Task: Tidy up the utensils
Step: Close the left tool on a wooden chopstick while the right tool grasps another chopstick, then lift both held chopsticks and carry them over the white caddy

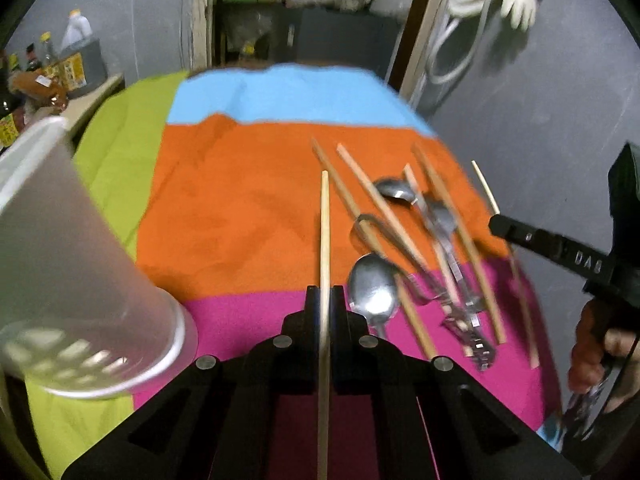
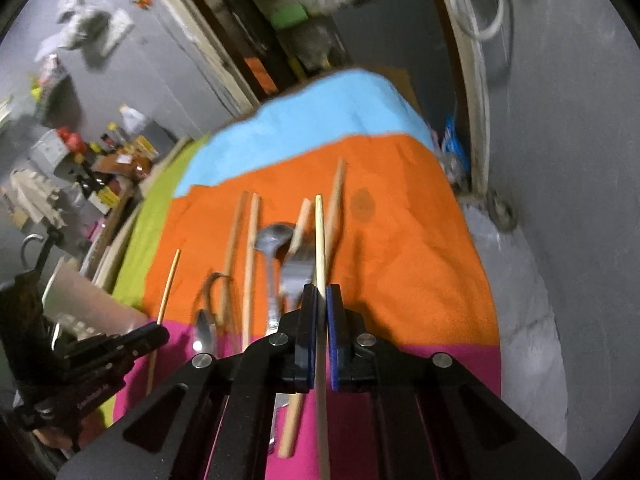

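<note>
My left claw [image 1: 325, 294] and right claw [image 2: 322, 294] each pinch a pale wooden chopstick [image 1: 325, 232]; next, I judge, both drop into the translucent white plastic holder [image 1: 60, 248].

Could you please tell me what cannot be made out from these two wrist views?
- Left wrist: inside of the white holder, seen from outside and cut by the edge.
- Left wrist: the utensil pile is motion-blurred; no exact count.
- Right wrist: rear end of the chopstick in the right gripper, cut by the bottom edge.
- Right wrist: shelf bottles, too small.

Dim indoor light, motion blur on both views, heavy fisheye warp w/ dark vignette at edges.
</note>
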### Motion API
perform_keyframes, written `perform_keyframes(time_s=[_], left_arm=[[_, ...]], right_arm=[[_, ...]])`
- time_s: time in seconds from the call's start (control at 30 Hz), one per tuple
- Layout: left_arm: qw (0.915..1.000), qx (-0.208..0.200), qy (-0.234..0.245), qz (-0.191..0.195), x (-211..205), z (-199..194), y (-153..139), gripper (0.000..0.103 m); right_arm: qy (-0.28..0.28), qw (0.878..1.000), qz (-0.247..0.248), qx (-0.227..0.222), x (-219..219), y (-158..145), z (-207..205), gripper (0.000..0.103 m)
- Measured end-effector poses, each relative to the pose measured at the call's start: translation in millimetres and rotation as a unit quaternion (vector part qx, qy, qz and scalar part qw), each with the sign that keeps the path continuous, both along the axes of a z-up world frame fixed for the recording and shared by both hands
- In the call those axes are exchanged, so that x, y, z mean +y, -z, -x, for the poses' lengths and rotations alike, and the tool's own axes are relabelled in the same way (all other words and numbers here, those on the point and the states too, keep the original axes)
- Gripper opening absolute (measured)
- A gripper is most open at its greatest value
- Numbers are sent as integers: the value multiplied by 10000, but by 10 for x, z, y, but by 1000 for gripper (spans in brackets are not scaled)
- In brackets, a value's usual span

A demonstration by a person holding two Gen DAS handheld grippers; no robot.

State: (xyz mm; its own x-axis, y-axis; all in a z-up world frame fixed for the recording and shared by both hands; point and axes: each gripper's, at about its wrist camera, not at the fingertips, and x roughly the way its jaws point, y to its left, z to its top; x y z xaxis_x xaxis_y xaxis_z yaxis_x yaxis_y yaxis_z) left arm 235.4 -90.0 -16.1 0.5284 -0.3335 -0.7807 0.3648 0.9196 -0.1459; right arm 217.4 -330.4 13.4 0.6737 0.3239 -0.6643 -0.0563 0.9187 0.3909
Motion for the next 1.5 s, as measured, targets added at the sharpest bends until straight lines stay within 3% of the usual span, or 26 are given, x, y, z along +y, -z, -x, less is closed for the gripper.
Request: perform_keyframes(time_s=[0.1, 0.23, 0.43, 0.57, 0.77, 0.9, 1.1, 1.2, 1.37, 1.5], left_arm=[[9982, -525, -9, 284, 22, 153, -169, 3], [9892, -1357, -132, 547, 107, 327, -450, 3], [9616, -2579, -501, 795, 368, 560, -916, 3], [9441, -3091, -768, 853, 628, 670, -1172, 3], [9271, -3448, -1218, 818, 1138, 645, -1433, 3], [9171, -3636, -1488, 679, 1486, 612, -1507, 3], [9074, -3690, -1873, 732, 1981, 433, -1465, 3], [9045, -3685, -1914, 976, 2158, 349, -1415, 3], [9009, -3595, -2003, 1377, 2332, 266, -1274, 3], [8957, -3556, -2222, 1478, 2356, 232, -1182, 3]], right_arm=[[-86, 9970, 190, -751, 188, -202, 197, 3], [-204, 9840, 434, -1714, 465, -476, 411, 3], [-426, 9578, 397, -2813, 950, -862, 534, 3], [-666, 9466, 60, -3155, 1268, -1060, 471, 3], [-900, 9263, -437, -3633, 1661, -1367, 308, 3], [-1010, 9198, -541, -3754, 1909, -1447, 210, 3], [-1128, 9188, -642, -3727, 2237, -1371, 57, 3], [-1107, 9174, -587, -3778, 2342, -1309, 14, 3], [-1078, 9166, -372, -3833, 2432, -1179, -40, 3], [-1110, 9222, -266, -3695, 2473, -1024, -110, 3]])
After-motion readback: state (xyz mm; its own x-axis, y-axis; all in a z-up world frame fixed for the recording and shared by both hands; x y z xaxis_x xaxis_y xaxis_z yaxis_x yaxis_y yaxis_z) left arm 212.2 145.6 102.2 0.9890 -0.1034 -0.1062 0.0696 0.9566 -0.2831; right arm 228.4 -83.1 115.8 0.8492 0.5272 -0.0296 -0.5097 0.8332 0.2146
